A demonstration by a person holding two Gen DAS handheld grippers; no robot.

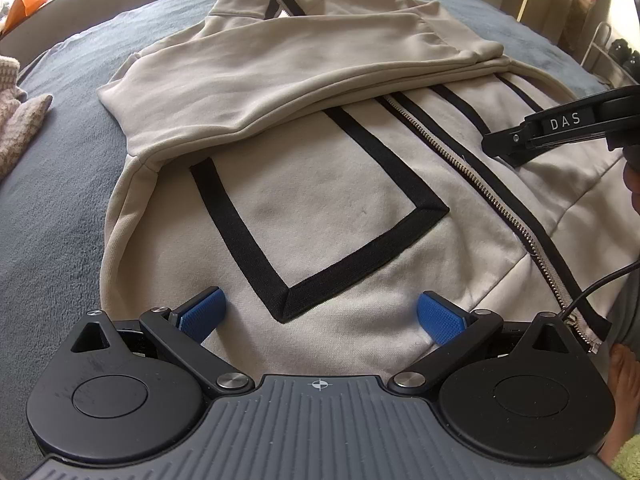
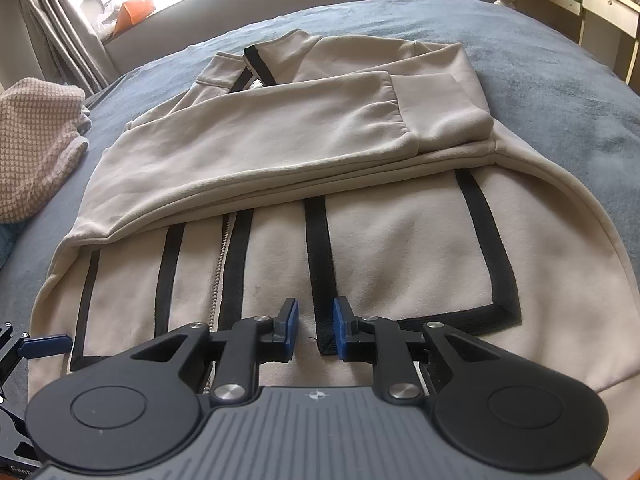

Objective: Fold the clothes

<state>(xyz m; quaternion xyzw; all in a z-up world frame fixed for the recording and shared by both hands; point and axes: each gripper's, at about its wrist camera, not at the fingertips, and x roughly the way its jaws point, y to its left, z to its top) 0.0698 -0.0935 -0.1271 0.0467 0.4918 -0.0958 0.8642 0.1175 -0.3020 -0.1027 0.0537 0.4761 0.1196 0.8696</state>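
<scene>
While both grippers hang low over it, one bed fills each view, covered in a single grey-blue blanket with a soft, fuzzy nap. One beige zip jacket of smooth, thick fleece lies flat on the blanket, collar toward twelve o'clock and hem toward six o'clock. Its two sleeves are folded across the chest in a thick band, both ribbed cuffs ending at about two o'clock. One metal zipper runs down the front, edged in black tape. Black woven strips form angular outlines on the front panels: two box-like shapes, one each side of the zipper.

One knitted cloth, pinkish with a fine checked weave, is bunched at nine o'clock on the blanket, apart from the jacket.

Two grippers are in view, each with two black arms and ridged blue rubber pads. The left gripper stands released, jaws spread wide above the hem, nothing between them. The right gripper has its pads drawn near each other with a narrow gap showing; a black strip lies beneath that gap, and no cloth is pinched.
</scene>
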